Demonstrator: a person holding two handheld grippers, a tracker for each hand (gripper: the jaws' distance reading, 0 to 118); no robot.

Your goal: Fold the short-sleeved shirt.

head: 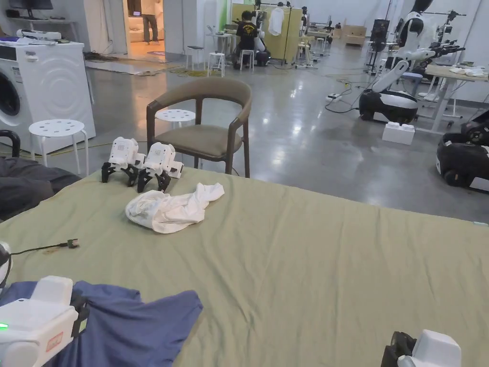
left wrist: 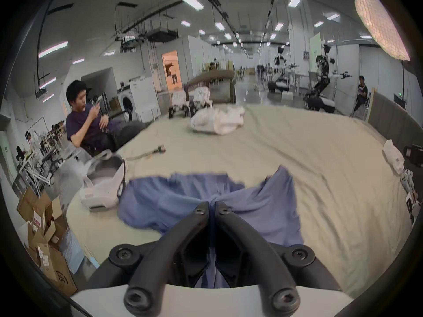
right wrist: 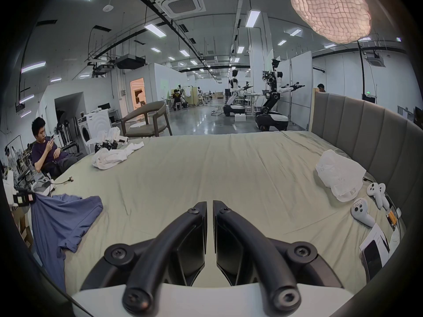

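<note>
A blue short-sleeved shirt lies crumpled at the near left of the bed with the green sheet. In the left gripper view my left gripper is shut on a bunched fold of the blue shirt, with cloth running down between the jaws. The left gripper's white body sits over the shirt in the head view. My right gripper hangs above bare sheet, jaws nearly together with nothing between them; the blue shirt lies to its left. Its body shows at the bottom right.
A crumpled white garment lies at the far left of the bed beside two spare grippers. A cable lies on the left. A white bag and controllers rest by the headboard. A person sits left; a chair stands beyond.
</note>
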